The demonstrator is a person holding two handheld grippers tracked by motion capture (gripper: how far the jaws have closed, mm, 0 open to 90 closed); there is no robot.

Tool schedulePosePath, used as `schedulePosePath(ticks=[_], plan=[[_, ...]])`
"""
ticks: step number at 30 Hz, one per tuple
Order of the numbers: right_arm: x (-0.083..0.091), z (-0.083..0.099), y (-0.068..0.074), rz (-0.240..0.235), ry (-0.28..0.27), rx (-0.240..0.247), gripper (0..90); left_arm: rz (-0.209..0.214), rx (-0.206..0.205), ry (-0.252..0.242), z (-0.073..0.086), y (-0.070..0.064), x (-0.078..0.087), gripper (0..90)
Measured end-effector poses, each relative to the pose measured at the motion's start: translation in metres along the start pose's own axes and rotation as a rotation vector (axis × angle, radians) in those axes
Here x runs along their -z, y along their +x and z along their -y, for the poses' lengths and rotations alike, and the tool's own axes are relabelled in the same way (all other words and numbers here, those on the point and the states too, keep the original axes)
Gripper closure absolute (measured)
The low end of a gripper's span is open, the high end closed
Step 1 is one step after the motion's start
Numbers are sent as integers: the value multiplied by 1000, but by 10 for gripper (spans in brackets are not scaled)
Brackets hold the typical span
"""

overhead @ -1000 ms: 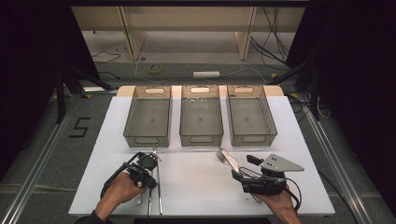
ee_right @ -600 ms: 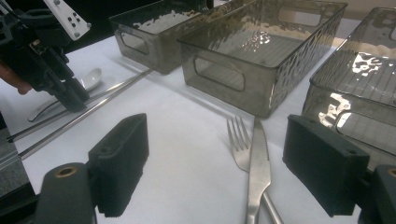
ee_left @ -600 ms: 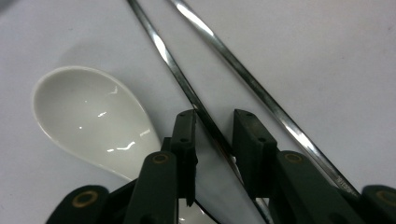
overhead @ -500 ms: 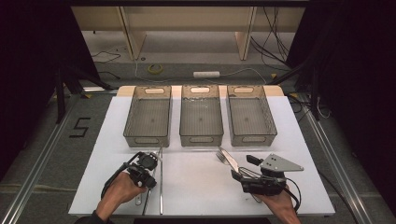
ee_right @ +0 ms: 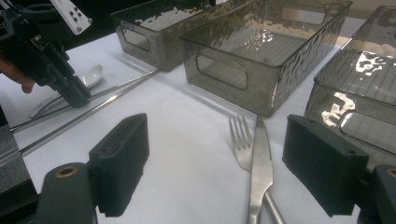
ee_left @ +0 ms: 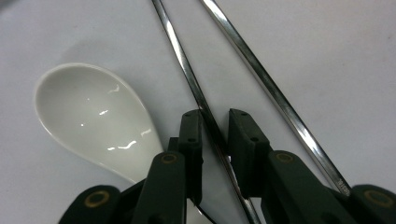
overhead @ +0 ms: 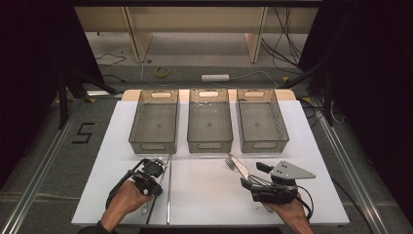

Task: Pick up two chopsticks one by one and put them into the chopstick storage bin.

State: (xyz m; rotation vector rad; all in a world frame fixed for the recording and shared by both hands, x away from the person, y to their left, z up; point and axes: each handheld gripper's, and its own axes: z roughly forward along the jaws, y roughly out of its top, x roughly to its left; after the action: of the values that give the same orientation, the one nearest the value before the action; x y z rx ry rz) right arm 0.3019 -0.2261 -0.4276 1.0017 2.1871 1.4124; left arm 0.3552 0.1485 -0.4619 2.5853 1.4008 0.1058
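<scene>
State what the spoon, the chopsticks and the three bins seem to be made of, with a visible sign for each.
Spoon: probably glazed white ceramic, with glossy highlights.
Chopsticks: polished metal, likely steel, with mirror-like streaks.
Bins: smoky see-through plastic, with a rippled sheen and moulded handle slots.

White table (overhead: 204,195), smoky grey ribbed bins (overhead: 209,122), glossy white spoon (ee_left: 93,116), silver chopsticks (ee_left: 187,74), black tools (ee_left: 215,140).
</scene>
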Motion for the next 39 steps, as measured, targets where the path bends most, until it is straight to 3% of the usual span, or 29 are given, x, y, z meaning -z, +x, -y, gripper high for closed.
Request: schedulePosePath(ticks=[21,39], plan=[[0,1,0,7,7,7,239,-27,2,-1,3,-5,1,762],[1,0,1,7,11,15,241,-1,34,1,16,-3,4,780]])
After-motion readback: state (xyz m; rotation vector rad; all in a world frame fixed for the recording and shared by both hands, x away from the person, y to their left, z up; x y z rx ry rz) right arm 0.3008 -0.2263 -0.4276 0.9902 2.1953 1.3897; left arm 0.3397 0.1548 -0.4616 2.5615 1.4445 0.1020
